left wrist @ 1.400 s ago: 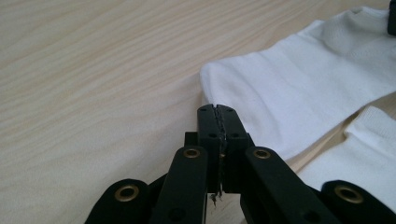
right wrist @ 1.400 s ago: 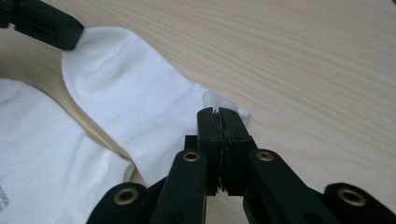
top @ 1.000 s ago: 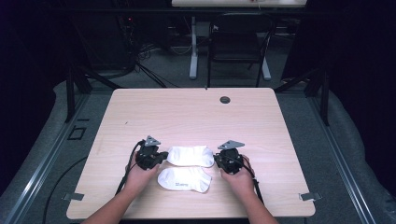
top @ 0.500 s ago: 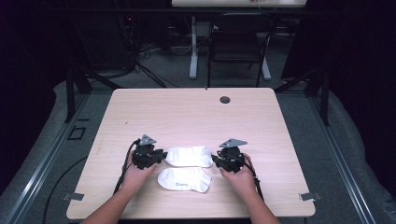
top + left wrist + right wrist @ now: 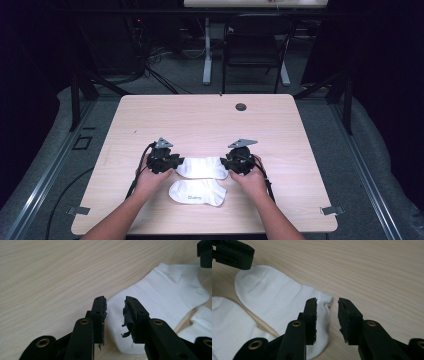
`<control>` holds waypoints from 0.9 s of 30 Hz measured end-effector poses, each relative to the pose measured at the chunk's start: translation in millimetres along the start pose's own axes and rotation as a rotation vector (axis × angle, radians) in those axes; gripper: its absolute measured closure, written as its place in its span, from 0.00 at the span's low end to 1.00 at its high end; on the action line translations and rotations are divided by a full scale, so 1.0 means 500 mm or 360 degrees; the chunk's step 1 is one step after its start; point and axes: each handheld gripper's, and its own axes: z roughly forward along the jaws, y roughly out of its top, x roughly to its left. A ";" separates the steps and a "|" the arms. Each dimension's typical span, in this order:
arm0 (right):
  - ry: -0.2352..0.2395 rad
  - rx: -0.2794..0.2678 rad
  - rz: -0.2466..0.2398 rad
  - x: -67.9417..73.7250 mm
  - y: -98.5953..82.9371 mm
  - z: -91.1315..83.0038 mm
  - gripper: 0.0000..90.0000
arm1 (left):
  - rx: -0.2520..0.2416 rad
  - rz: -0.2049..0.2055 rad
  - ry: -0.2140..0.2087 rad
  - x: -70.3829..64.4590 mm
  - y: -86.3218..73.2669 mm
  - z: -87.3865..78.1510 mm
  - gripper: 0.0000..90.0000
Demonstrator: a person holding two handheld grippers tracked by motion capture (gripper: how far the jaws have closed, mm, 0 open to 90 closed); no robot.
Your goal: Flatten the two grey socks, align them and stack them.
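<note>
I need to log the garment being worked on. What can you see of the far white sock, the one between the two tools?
The far sock is a plain white ankle sock of soft knit, lying flat crosswise on the wooden table, slightly creased. The left tool, jaws open, is at one end and the right tool, also open, at the other. Its near edge meets the near sock.

Two white socks lie on the counter (image 5: 300,150): the far sock (image 5: 202,167) and, just behind it toward the person, the near sock (image 5: 196,192). Two hand-held grippers flank the far sock: the left hand-held gripper (image 5: 172,162) and the right hand-held gripper (image 5: 227,164).
</note>
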 end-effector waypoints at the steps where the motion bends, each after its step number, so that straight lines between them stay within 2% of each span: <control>1: 0.0003 0.0018 0.0006 0.000 0.000 0.004 0.75 | 0.0029 -0.0004 0.0003 0.001 -0.003 0.008 0.78; 7: 0.0012 0.0060 0.0020 -0.003 -0.008 0.019 0.77 | 0.0083 -0.0006 -0.0008 0.002 -0.005 0.019 0.85; 12: 0.0030 0.0111 0.0036 -0.007 -0.012 0.020 0.94 | 0.0121 0.0001 -0.0008 0.001 -0.006 0.022 0.98; 21: 0.0040 0.0074 0.0013 0.000 -0.007 0.005 0.96 | 0.0051 -0.0016 -0.0002 0.002 -0.002 0.002 0.99; 27: 0.0031 -0.0003 -0.0002 0.006 0.004 -0.012 0.96 | -0.0005 -0.0008 -0.0005 -0.002 0.004 -0.012 0.99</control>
